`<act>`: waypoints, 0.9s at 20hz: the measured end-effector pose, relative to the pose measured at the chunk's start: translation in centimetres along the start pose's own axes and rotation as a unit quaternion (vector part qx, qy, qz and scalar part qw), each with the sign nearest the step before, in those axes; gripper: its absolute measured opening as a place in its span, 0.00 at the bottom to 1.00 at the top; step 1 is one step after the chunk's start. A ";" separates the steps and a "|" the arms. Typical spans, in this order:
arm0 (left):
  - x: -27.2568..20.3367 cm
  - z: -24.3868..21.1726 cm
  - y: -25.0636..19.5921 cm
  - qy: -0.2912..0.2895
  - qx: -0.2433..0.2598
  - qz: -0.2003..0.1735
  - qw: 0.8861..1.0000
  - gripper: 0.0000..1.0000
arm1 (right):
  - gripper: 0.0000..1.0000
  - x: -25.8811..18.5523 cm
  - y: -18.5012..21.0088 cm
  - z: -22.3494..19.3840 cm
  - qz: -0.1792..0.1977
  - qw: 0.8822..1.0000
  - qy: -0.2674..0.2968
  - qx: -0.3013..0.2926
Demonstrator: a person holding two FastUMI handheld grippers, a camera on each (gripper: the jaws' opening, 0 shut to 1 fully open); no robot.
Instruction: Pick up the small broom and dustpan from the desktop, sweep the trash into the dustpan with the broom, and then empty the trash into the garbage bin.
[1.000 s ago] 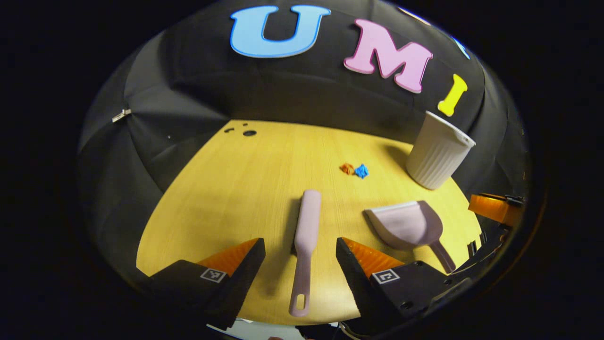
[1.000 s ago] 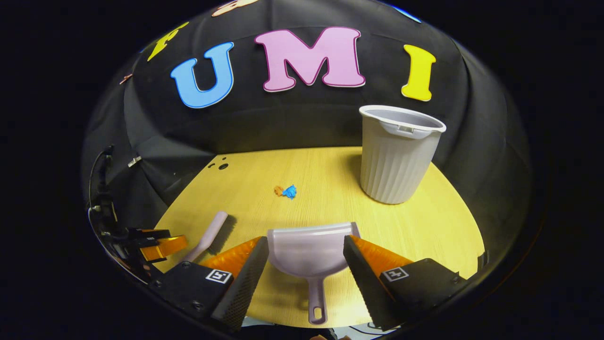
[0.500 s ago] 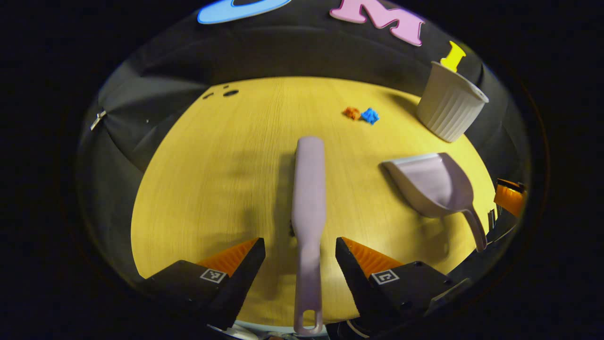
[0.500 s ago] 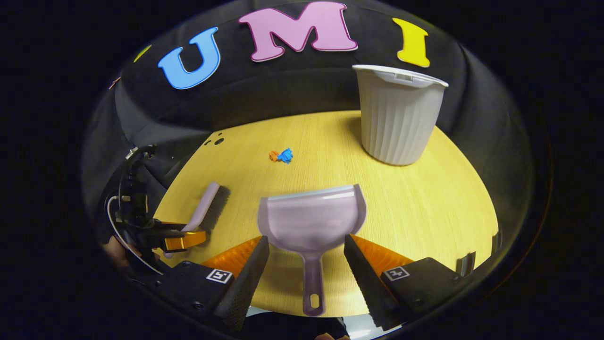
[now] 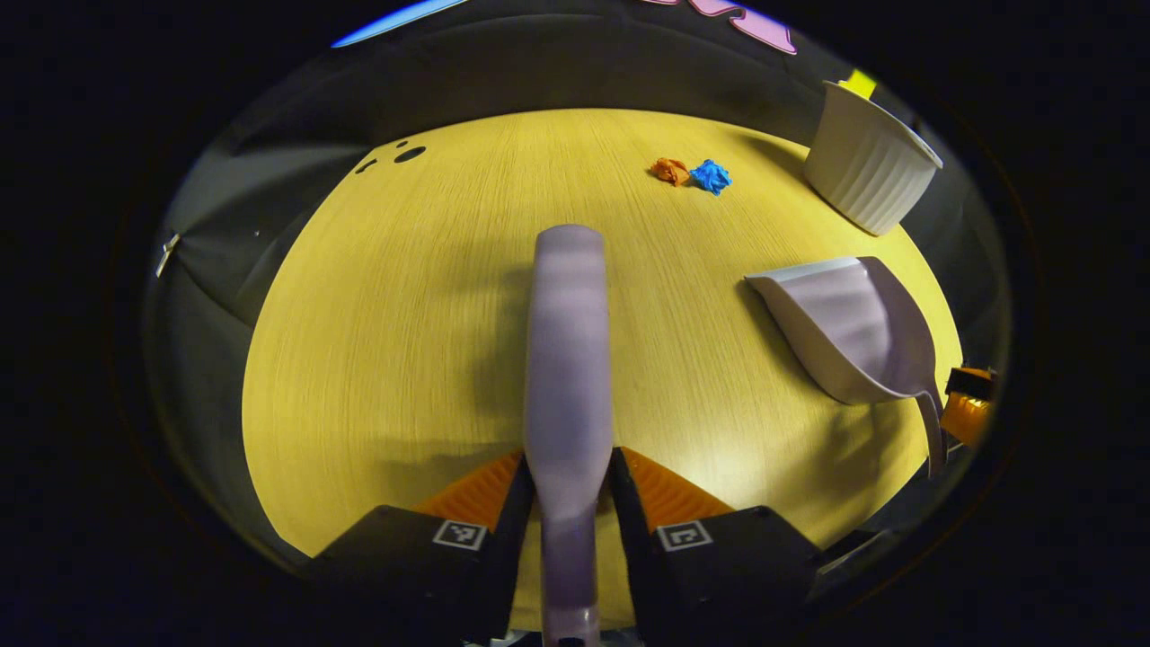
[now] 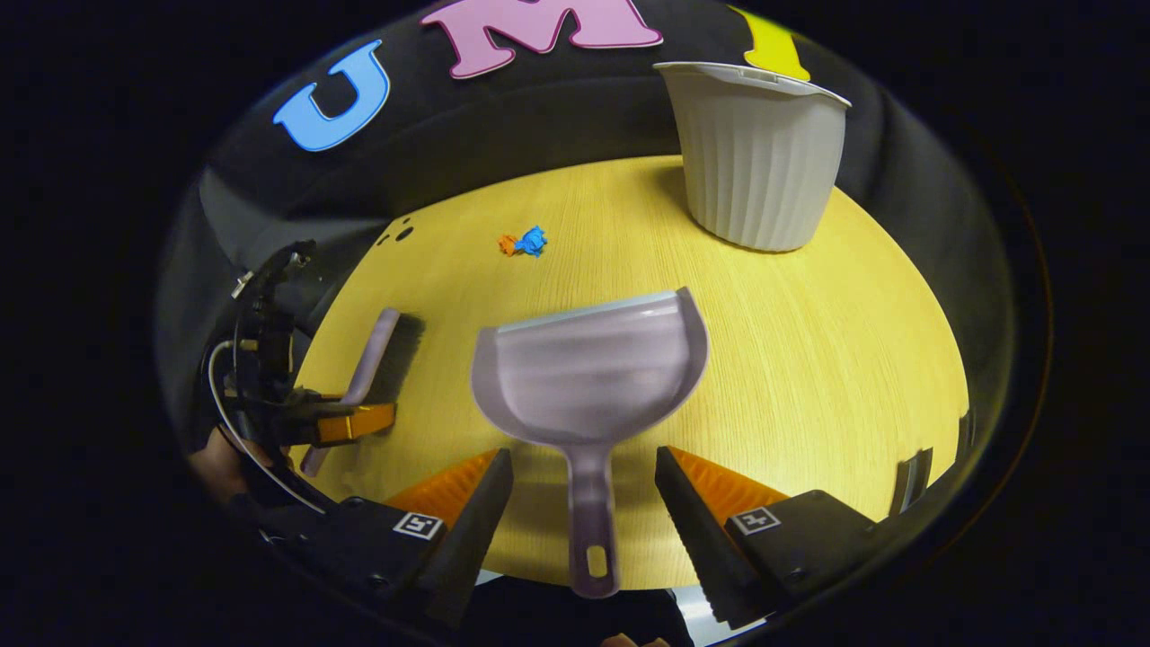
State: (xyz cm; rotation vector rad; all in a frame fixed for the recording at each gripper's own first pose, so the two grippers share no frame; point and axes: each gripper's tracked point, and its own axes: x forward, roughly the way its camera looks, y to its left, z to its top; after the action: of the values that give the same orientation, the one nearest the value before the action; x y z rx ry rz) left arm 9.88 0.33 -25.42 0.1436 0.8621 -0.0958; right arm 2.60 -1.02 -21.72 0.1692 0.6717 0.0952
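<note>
Broom (image 5: 568, 359): lilac, handle pinched in my left claw (image 5: 568, 490); bristles hidden beneath its back, handle end cut off. Dustpan (image 6: 588, 377): flat on desk (image 6: 809, 341), handle between my right claw (image 6: 584, 503)'s spread fingers, untouched. Trash (image 5: 692, 172): orange and blue scraps, far side. Garbage bin (image 6: 755, 153): ribbed, by black cloth wall.

Left gripper view: broom (image 5: 568, 359) is motion-blurred; its handle end is cut off at the bottom edge, bristles hidden beneath its back. Dustpan (image 5: 853, 328) handle tip is lost in the dark at the right, where the right gripper (image 5: 966, 409) is glimpsed as an orange sliver only. Right gripper view: dustpan scoop is blurred. Trash scraps (image 6: 524, 243) are too small for the material to be told.
</note>
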 end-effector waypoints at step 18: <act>-4.9 0.1 5.5 -0.028 -0.047 0.063 0.996 0.26 | 0.95 6.0 -1.0 -3.2 -0.056 0.994 0.097 -0.009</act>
State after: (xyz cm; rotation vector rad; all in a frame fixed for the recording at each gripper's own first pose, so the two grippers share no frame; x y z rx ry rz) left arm 7.50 5.87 -21.13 0.1057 0.7978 0.0594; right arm 5.34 -0.79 -28.06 0.1042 0.8732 0.0098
